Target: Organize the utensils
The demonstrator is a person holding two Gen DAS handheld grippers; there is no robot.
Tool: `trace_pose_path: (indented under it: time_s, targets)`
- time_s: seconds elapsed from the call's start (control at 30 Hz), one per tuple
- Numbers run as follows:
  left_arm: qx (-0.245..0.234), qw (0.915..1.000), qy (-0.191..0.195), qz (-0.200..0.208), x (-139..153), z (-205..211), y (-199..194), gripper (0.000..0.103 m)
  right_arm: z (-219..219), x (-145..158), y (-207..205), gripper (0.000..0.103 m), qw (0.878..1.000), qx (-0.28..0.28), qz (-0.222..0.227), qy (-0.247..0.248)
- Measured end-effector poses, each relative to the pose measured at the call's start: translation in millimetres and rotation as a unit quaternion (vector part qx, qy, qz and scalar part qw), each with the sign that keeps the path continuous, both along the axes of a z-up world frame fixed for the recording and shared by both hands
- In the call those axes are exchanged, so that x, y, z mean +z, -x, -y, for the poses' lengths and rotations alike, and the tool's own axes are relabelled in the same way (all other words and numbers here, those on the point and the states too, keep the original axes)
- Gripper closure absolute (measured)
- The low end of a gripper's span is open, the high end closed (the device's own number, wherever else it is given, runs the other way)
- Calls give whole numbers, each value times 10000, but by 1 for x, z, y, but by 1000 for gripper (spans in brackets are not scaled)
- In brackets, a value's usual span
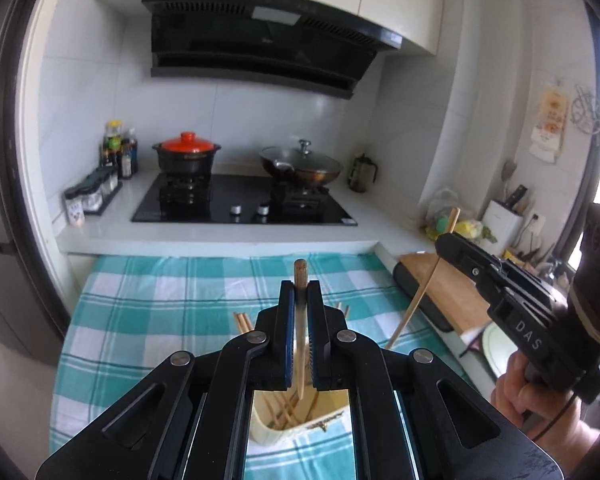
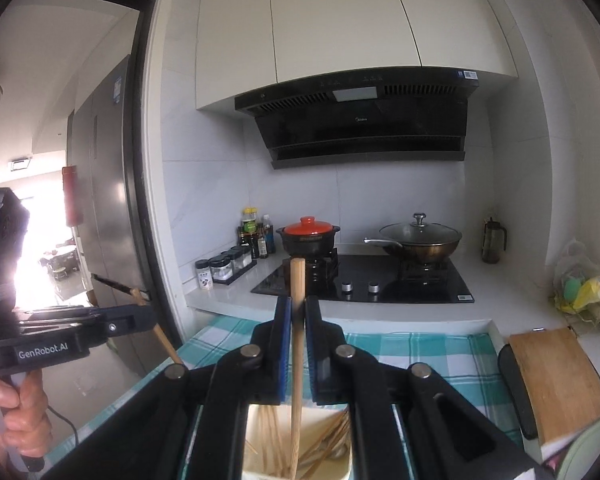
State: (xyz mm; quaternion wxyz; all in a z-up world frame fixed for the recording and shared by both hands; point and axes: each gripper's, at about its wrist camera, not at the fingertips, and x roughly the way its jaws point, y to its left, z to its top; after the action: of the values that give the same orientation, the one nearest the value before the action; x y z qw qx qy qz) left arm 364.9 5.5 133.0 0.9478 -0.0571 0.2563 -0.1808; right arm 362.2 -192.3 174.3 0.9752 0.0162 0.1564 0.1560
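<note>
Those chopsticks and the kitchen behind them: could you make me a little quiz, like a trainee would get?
1. True or false: each gripper, left gripper and right gripper, has its jaws shut on a chopstick.
2. What colour is the lid of the clay pot? A) orange-red B) green C) white
3. Fill in: the chopstick holder stands on a ____ and white checked cloth.

Key: 1 true; 2 A; 3 teal. The left chopstick and the right chopstick both point down into the holder.
</note>
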Motion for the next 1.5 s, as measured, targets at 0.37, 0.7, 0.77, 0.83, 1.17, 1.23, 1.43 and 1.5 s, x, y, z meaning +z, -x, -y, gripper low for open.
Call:
trace_pose_path:
  time_s: [0.37,0.7,0.77,0.83,1.17,1.23,1.43,1.5]
  targets:
    - [44,9955,-208,-925,-65,32,-83,99,10,-83,-79,96,9904,192,-1371,-42]
    - [12,9904,-436,-1312,-106,47,-108,94,10,-149,-111,92,9696,362,-2409,-236]
    - [57,9902,-435,-1328,-111,44,-108,61,11,-155,-115,92,9660,358,-2545,-270]
    - [175,9915,-448,-1205,-112,39,-102,39,12,-160,-118,74,9628,325,-2663,-327]
    - [597,9905,-1082,-595,-109,31,-62,9,24,-153,-98,48,9741,3,-2256,-164]
    - [671,9886,-1268,-448,-106,34,-52,5,23,-147,-89,47,9764,-19,-2158,-56]
    - [880,9810,-1730,-61,-97,41,-12,2,21,-124,-53,33,9815,-140,-1907,128]
    - [952,9785,-1829,74,-92,43,4,1,21,-116,-39,30,9829,-190,-1822,200]
